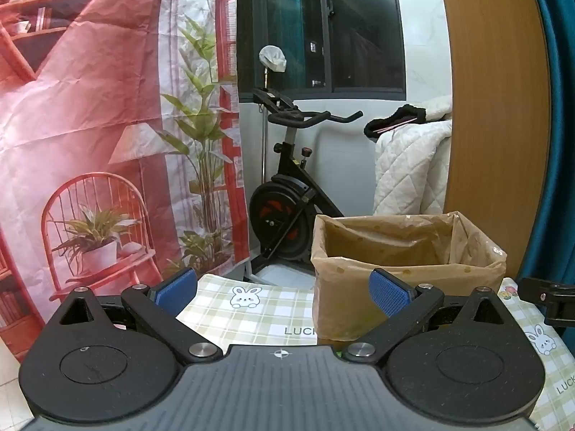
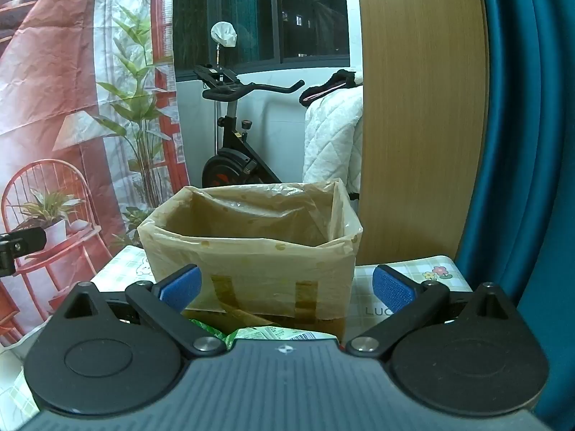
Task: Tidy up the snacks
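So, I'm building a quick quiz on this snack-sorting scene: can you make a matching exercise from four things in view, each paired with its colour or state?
Things:
1. plastic-lined cardboard box
2. gripper finger pads
3. checked tablecloth with rabbit prints
4. crinkly snack packet

Descriptions:
A. blue and ribbed
B. green, lying in front of the box and partly hidden
C. open at the top, nothing visible inside
D. pale green and white squares

Pairs: 1-C, 2-A, 3-D, 4-B
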`<state>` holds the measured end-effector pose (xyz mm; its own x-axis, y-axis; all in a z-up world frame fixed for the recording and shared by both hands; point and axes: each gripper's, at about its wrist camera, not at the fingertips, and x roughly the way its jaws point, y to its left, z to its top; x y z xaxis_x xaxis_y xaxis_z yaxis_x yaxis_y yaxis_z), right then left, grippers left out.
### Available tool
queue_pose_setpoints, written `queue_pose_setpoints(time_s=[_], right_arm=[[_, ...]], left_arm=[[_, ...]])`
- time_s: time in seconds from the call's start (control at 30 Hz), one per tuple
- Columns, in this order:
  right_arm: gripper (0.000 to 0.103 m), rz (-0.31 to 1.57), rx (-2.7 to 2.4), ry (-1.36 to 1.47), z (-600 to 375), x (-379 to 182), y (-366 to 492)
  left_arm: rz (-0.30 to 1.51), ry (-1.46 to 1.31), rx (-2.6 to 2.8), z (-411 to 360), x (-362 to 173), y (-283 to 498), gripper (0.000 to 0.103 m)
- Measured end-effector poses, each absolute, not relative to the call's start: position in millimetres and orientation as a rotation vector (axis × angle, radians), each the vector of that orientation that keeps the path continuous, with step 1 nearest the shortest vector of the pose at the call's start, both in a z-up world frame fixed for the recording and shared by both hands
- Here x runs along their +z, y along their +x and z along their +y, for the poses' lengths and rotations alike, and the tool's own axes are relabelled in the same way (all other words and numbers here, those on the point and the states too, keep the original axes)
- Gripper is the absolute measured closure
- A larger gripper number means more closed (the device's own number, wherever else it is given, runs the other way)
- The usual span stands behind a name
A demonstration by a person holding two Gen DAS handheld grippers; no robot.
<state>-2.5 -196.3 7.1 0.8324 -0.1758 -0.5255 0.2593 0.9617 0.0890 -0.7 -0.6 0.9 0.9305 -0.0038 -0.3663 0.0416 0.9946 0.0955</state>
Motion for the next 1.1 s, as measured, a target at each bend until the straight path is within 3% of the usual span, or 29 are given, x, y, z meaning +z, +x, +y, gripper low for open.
queue_pose_setpoints(time_s=[0.5,0.7,1.0,1.1], right_arm=[[0.000,0.477,-0.251,0.186,-200.8,-7.3,-4.4],[0.000,0.488,-0.244,0.188,-203.5,-36.0,-5.2],[0.000,0.547,-0.197,0.180,-198.3,-78.5,-12.5],[0.000,0.540,-0.222,0.173,-199.3,-84.6,-15.3]], left_arm=[[0.399,0.037,-0.040,9.8,-32.2,16.9,0.001],[0.411,-0.120,-0.091,26.7,-51.0,19.6,0.001],[0.387,-0.017,-0.103,18.5,-68.3,24.9,0.000],[0.459,-0.014,-0.139,12.4,-85.8,24.9,0.001]])
